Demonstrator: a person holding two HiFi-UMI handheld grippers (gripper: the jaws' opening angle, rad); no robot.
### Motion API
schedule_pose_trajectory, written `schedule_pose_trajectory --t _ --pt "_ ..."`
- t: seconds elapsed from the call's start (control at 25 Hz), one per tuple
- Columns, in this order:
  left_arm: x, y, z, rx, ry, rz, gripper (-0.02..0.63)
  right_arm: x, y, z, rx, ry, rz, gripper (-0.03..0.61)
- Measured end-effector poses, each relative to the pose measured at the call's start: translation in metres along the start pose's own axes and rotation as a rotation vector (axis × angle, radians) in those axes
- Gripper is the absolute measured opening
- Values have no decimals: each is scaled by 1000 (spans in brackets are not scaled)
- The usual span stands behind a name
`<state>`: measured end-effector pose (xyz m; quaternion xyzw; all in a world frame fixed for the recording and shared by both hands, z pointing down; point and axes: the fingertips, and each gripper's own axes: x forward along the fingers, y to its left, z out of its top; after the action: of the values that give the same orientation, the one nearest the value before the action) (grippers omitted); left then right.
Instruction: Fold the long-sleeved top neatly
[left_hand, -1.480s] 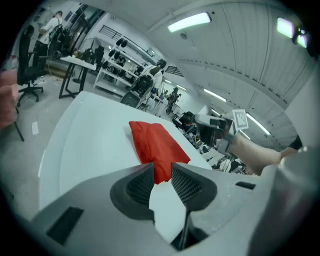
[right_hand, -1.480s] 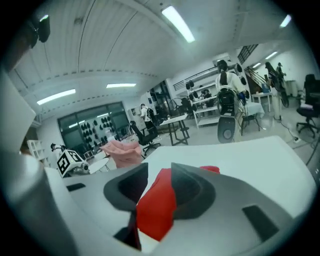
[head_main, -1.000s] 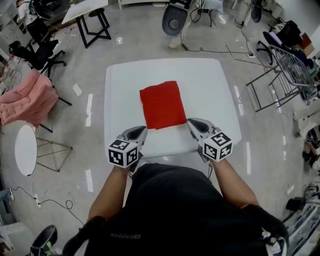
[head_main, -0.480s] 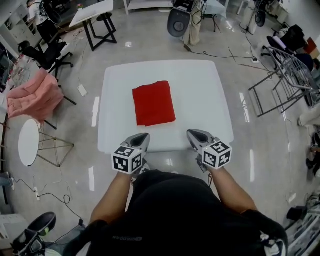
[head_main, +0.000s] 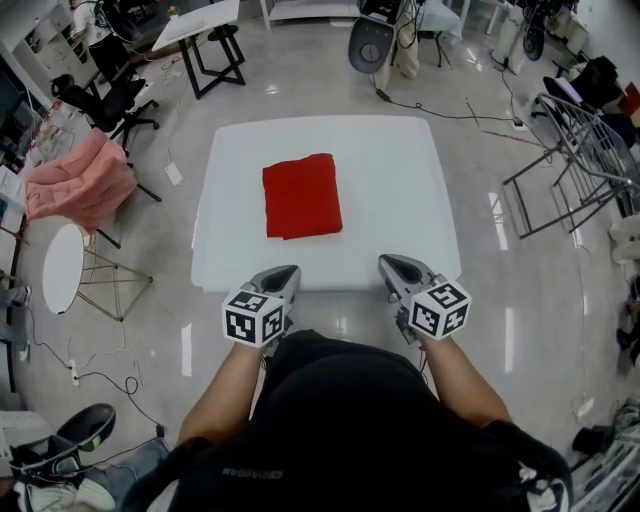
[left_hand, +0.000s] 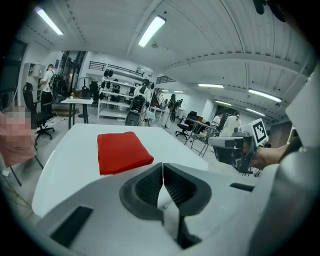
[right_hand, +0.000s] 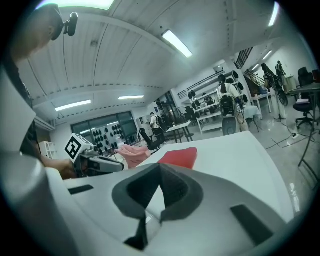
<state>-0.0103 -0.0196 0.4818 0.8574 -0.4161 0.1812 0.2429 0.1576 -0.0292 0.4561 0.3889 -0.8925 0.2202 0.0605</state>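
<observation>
At the near edge of the white desk (head_main: 410, 190), the left gripper (head_main: 284, 272) and the right gripper (head_main: 392, 264) are held side by side, well apart from each other. Both point away from the person across the desk top. The left gripper's jaws are pressed together with nothing between them. The right gripper's jaws are likewise closed and empty.

Further in, the red long-sleeved top (head_main: 301, 196) lies flat on the desk, folded into a compact rectangle. It sits a little left of the desk's middle, clear of both grippers and more in line with the left one. The rest of the desk surface around it is bare white.

Beyond the desk stretches a glossy grey floor (head_main: 300, 85). To the left stand a round white side table (head_main: 62, 268) and a chair draped with pink cloth (head_main: 78, 180), with a black office chair (head_main: 110, 98) behind them. At the right stands a metal rack (head_main: 565, 150).
</observation>
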Motion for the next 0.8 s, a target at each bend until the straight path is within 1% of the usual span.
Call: schedule_pose_trajectory --t 0.08,0.24,0.36,0.44,0.52,0.64,0.8 --pt "0 -2 3 8 2 4 8 -4 -2 2 -9 -4 -12 3" --pt "2 0 9 13 -5 15 8 -9 -4 8 12 -35 -35 3" --pt "5 -15 13 10 -10 -18 8 -20 -4 14 8 -69 -35 3" --pt "7 -25 16 40 -13 -36 8 -23 -3 15 0 -79 -37 3" --pt "8 -29 15 55 -11 -37 8 -21 -3 10 -4 -70 -41 3" --pt "8 -30 7 45 -2 -40 8 -18 2 -6 -23 -22 -46 3" --pt "-3 -20 6 50 -7 -14 8 -12 5 -17 -38 24 -51 3"
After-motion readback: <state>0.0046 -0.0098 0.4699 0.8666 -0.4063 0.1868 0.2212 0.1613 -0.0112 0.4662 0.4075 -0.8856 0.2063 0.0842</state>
